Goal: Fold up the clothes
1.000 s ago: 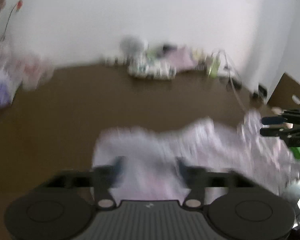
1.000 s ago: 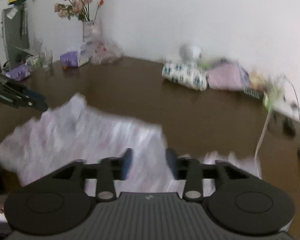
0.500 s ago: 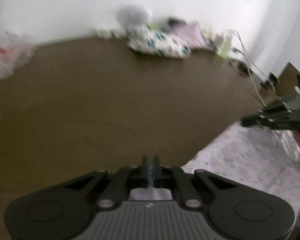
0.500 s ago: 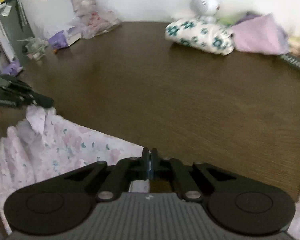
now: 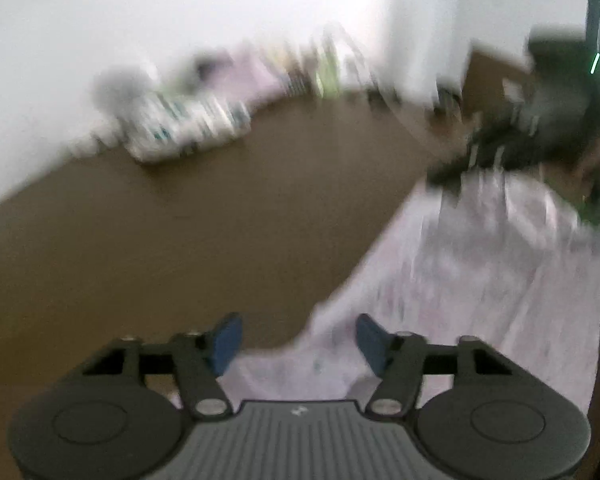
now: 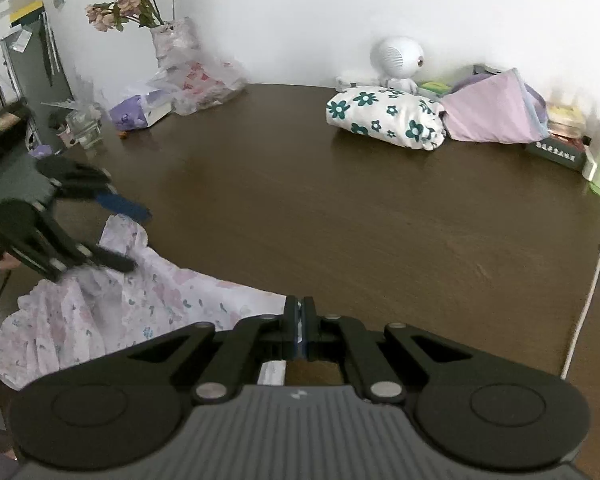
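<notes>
My left gripper [image 5: 298, 338]: jaws apart, blue pads [image 5: 225, 338] matte and flat, nothing between them. View heavily motion-blurred. The garment [image 5: 480, 280], thin pale-pink fabric with a small floral print, lies on the table below and to the right of the open jaws; one soft corner reaches in under them.

My right gripper [image 6: 299, 334]: jaws together, clamped on the garment's edge, a thin strip of fabric showing at the pinch and just behind it. From this pinch the garment [image 6: 140, 304] spreads away to the left, crumpled and ruffled at its far end, lying flat on the table [image 6: 340, 208], dark brown wood with fine grain and a dull sheen.

In the right wrist view the left gripper [image 6: 112, 236] shows at far left, black angular linkage, fingers spread above the ruffled end of the cloth.

Ahead of the right gripper, along the white wall: a plump folded bundle [image 6: 386, 120], white with teal flowers; a lilac folded cloth [image 6: 496, 114] touching it on the right; a round white toy figure [image 6: 398, 62] behind. Far left: vase of dried roses [image 6: 172, 40], wrapped in crinkled plastic.
</notes>
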Demonstrator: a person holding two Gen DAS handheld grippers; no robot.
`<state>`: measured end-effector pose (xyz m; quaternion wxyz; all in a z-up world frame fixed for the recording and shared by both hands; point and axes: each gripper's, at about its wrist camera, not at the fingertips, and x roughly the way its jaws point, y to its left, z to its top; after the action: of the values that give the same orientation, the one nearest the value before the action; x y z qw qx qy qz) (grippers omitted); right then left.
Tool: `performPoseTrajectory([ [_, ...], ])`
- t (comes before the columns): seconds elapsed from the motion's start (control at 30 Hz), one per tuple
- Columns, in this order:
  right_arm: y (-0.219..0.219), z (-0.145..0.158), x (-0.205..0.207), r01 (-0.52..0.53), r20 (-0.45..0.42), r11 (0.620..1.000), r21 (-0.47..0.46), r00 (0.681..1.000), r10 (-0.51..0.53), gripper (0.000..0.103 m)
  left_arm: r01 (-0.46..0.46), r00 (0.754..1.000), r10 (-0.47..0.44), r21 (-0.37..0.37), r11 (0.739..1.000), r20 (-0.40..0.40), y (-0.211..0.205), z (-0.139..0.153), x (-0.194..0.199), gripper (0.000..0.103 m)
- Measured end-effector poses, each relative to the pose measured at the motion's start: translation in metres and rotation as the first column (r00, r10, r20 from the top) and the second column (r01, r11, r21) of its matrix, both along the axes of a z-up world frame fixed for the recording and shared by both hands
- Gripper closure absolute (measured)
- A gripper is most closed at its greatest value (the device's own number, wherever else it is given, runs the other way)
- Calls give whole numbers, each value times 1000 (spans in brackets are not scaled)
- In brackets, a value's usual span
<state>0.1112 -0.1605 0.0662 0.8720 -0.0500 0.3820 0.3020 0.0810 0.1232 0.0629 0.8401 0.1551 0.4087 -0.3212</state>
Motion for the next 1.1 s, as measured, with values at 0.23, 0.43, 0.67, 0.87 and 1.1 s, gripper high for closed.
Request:
performPoseTrajectory([
  [0.23,-7,11,-25,-58,55,998,5,997,57,102,-52,996,54,-38,998,69,10,10,-15,94],
  [0.43,-26,43,-103,-366,273,931,15,897,348,102,-36,877,-76,222,975,475,-26,41,-131,94],
  [0.67,-25,5,-183,-502,182,841,-204,824,536,102,-10,844,-197,383,924,498,-59,4,-242,88],
  [0.87,-30,-1,-202,-490,160,833,-257,828,537,84,22,925,-106,227,974,366,-48,0,-274,82],
  [1.1,6,-12,-200,-469,241,847,-249,817,523,78,0,918,-70,178,984,391,-40,8,-228,49],
])
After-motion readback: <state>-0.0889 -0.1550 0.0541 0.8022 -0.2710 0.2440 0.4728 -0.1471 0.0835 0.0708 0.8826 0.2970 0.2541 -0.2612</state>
